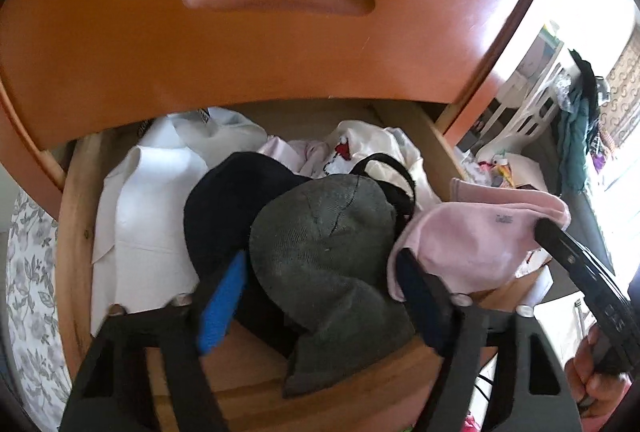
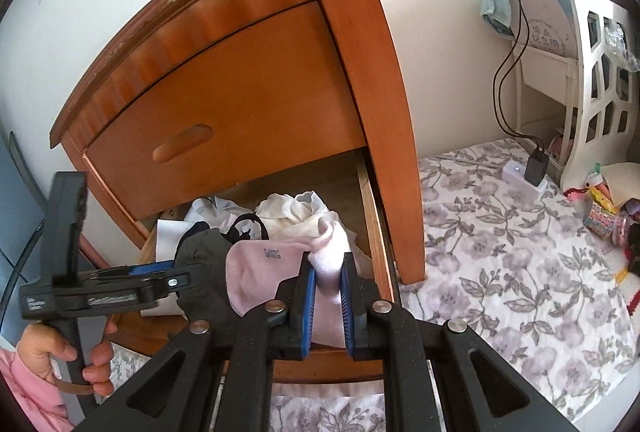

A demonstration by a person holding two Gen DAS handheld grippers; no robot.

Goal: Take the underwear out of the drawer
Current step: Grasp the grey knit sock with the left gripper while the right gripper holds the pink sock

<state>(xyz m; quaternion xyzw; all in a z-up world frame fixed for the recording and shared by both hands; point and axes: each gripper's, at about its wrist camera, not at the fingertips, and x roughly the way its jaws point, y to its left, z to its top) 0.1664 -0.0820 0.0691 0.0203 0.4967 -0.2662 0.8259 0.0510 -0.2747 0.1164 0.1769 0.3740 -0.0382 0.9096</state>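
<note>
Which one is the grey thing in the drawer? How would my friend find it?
Look at the open bottom drawer of the orange wooden nightstand. In the clothes pile, near the front, the grey underwear lies between black underwear and pink underwear. It is the only dark grey, ribbed piece there.
</note>
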